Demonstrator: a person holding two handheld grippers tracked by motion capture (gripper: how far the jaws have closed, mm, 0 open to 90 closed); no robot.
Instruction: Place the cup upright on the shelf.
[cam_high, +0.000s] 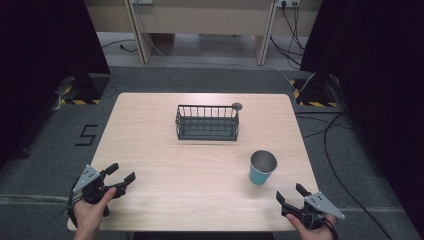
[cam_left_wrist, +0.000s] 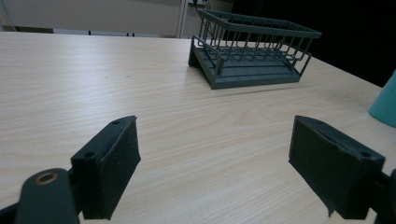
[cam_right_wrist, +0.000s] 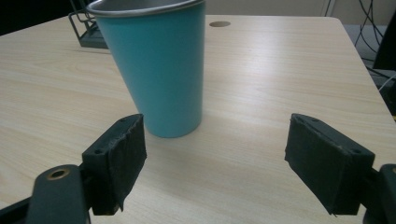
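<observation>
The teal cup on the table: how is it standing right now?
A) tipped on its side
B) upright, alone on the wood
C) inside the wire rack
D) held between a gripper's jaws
B: the teal cup stands upright on the table, apart from the wire rack and ahead of the open right gripper.

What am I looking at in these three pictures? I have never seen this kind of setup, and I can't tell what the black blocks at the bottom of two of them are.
There is no robot here: a person at a wooden table holds a tool in each hand. The high view looks down from above. The left hand-held gripper is at the lower left, the right hand-held gripper at the lower right. The other two pictures come from cameras riding on those tools, so the black blocks are each tool's own jaws. Both pairs stand wide apart and hold nothing. On the table are a dark wire rack near the middle and a teal cup with a metal inside, upright, just ahead of the right hand-held gripper. A small round hole sits behind the rack.
</observation>
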